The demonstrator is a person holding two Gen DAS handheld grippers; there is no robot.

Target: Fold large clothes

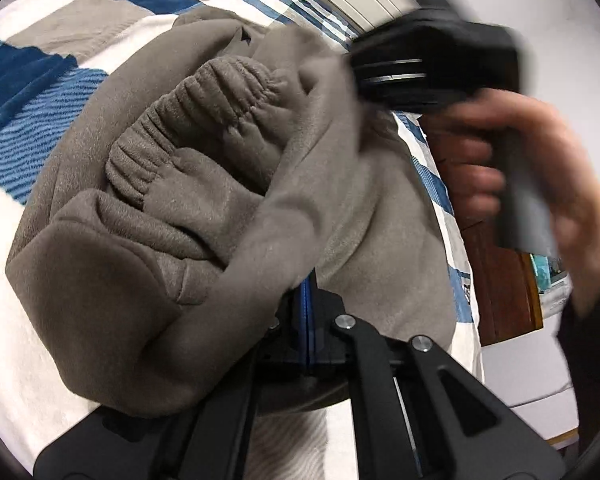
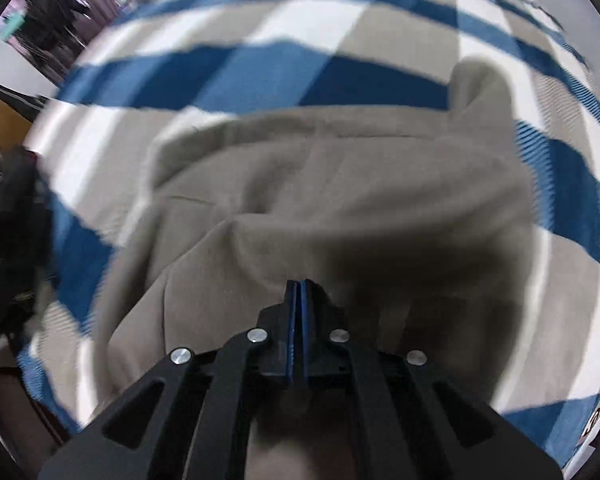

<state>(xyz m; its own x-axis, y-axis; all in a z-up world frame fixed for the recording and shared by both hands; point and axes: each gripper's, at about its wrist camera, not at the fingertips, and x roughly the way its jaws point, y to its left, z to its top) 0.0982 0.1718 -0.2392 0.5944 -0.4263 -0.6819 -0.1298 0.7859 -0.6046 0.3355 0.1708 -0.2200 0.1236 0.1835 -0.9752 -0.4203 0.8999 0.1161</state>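
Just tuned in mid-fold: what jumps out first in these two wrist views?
The bunched grey-brown garment fills the left wrist view, its elastic waistband gathered at the centre, lying on a bedspread checked in blue, white and grey. The left hand-held gripper is shut on a fold of it. At the right of that view a hand carries the right hand-held gripper, whose own blurred view shows it shut on the cloth.

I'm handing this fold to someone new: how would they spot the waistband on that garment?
Start at the bed with the blue, white and grey striped cover. On it lies the grey-brown fleece garment, bunched up in the left wrist view. The waistband is the curved strip near the bunch's top, the only part gathered into tight ribs; the surrounding fleece is smooth.
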